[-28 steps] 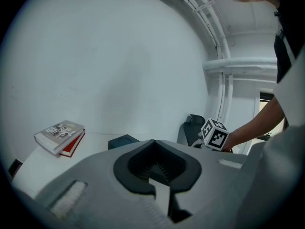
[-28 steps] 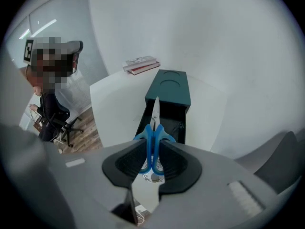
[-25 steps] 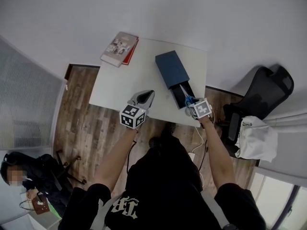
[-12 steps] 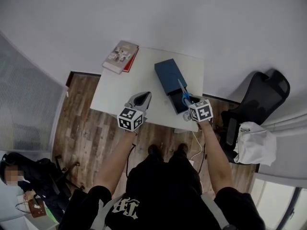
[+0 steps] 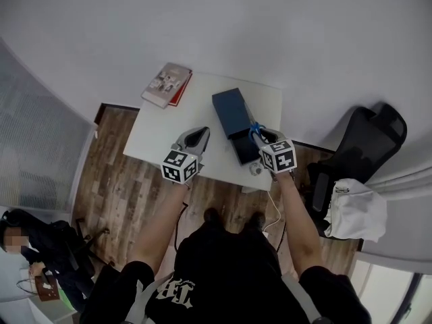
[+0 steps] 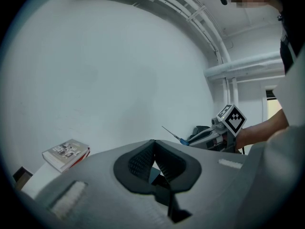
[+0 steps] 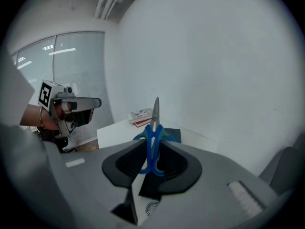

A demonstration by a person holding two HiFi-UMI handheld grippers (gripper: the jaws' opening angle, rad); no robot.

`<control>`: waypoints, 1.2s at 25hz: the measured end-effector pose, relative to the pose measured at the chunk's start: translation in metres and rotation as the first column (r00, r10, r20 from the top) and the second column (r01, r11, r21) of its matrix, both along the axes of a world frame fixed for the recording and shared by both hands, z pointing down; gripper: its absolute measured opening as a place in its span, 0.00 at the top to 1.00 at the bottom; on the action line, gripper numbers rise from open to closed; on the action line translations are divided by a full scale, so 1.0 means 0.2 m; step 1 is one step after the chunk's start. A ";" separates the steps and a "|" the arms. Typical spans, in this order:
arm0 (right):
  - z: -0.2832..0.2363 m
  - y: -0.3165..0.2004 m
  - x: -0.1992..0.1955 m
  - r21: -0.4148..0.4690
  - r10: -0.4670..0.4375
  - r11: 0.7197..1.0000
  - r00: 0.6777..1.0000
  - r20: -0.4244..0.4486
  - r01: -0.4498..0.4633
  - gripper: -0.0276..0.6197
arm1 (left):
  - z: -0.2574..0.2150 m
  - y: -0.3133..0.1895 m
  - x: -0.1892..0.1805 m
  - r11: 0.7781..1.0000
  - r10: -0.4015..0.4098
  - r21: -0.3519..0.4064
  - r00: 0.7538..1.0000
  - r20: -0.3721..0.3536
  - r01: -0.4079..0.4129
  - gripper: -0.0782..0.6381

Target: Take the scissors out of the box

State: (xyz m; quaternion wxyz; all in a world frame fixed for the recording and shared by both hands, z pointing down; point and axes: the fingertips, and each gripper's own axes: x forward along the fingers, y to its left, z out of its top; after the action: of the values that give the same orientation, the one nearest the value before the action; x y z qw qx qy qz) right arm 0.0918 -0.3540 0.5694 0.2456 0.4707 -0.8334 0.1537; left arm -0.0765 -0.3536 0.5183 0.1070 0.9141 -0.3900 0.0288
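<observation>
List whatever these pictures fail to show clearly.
- Inside of the box: head view, the right gripper and scissors overlap its dark open end.
- Books: cover print too small in every view.
- Round object under the jaws: right gripper view, cut off by the gripper body.

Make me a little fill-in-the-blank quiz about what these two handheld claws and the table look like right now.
The right gripper clamps the scissors by their ___ handles.
The left gripper, jaws together, holds ___.
The dark box sits on a ___ table.
Missing words: blue; nothing; white.
</observation>
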 end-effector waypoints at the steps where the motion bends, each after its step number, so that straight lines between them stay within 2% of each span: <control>1: -0.02 0.00 0.01 0.009 -0.008 1.000 1.000 0.007 0.008 0.82 | -0.01 0.00 0.02 1.000 -0.006 0.003 1.000 0.000 0.006 0.90; 14: -0.15 -0.03 0.21 0.051 -0.089 0.995 0.995 0.041 0.087 0.82 | -0.13 -0.02 0.27 0.997 -0.069 0.027 0.997 0.019 0.068 0.90; 30: -0.21 -0.08 0.49 0.071 -0.094 0.993 0.994 0.057 0.089 0.82 | -0.16 -0.09 0.59 0.999 -0.040 0.024 0.999 0.021 0.039 0.90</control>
State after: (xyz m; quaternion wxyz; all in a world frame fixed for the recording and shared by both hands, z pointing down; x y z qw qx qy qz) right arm 0.1899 -0.3707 0.5271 0.2111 0.4354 -0.8658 0.1276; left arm 0.0408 -0.3714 0.4853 0.0926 0.9070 -0.4095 0.0321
